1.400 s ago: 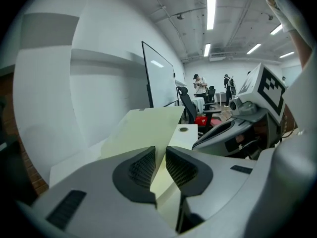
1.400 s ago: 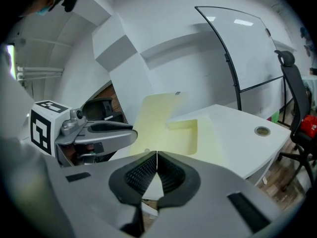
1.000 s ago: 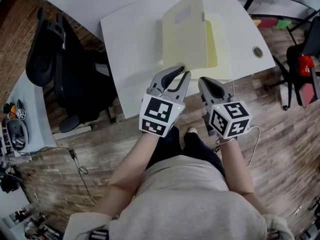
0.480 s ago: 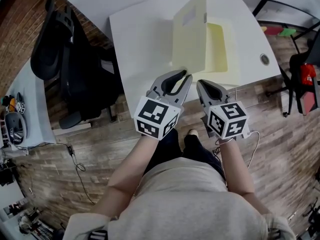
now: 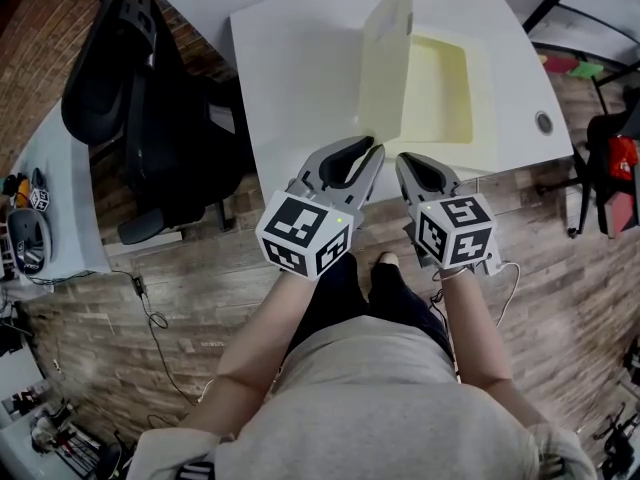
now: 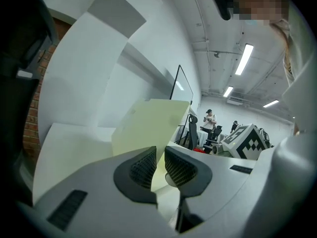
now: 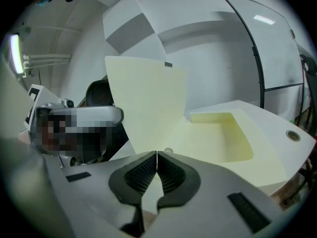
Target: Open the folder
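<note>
A pale yellow folder lies on the white table (image 5: 300, 78). Its cover (image 5: 385, 63) stands nearly upright, baring the inner sheet (image 5: 435, 88). My left gripper (image 5: 368, 150) sits at the table's near edge, shut on the cover's near corner. In the left gripper view the cover (image 6: 148, 128) runs down between the pads (image 6: 143, 166). Just right of it, my right gripper (image 5: 408, 163) is shut and holds nothing. The right gripper view shows its jaws (image 7: 157, 155) closed, with the raised cover (image 7: 143, 103) and inner sheet (image 7: 218, 138) ahead.
A black office chair (image 5: 130, 78) stands left of the table. A round cable hole (image 5: 544, 122) sits at the table's right corner. A second desk (image 5: 30, 238) with small items is at far left. The floor is wood with cables.
The folder cover has swung up from a low tilt to nearly upright, showing more of the inner sheet. The left gripper has rolled with it; both grippers stay at the near edge.
</note>
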### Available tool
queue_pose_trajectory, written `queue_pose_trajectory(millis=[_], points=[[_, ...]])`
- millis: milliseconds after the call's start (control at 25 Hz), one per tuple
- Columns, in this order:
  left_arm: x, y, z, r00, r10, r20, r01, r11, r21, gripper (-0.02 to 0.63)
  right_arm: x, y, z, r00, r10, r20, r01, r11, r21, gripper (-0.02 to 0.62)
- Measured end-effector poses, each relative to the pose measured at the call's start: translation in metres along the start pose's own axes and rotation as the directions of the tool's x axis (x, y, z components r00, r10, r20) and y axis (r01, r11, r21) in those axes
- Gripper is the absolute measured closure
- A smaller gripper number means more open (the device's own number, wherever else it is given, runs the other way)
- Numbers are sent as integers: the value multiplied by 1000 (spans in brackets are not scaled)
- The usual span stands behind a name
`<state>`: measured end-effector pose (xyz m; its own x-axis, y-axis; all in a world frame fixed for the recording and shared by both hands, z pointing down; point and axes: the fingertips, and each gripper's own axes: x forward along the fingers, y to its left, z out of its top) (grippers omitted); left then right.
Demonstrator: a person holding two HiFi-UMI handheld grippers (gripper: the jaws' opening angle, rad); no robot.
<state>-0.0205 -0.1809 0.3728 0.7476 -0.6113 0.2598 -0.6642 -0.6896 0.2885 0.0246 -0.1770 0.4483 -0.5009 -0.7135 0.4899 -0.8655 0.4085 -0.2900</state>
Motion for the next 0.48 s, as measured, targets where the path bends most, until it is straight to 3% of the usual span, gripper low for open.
queue_pose_trajectory(millis=[480], points=[[-23, 25, -1, 995, 95, 17, -95, 996, -4, 563, 31, 3, -11, 998, -7, -69, 4, 999, -42, 574]])
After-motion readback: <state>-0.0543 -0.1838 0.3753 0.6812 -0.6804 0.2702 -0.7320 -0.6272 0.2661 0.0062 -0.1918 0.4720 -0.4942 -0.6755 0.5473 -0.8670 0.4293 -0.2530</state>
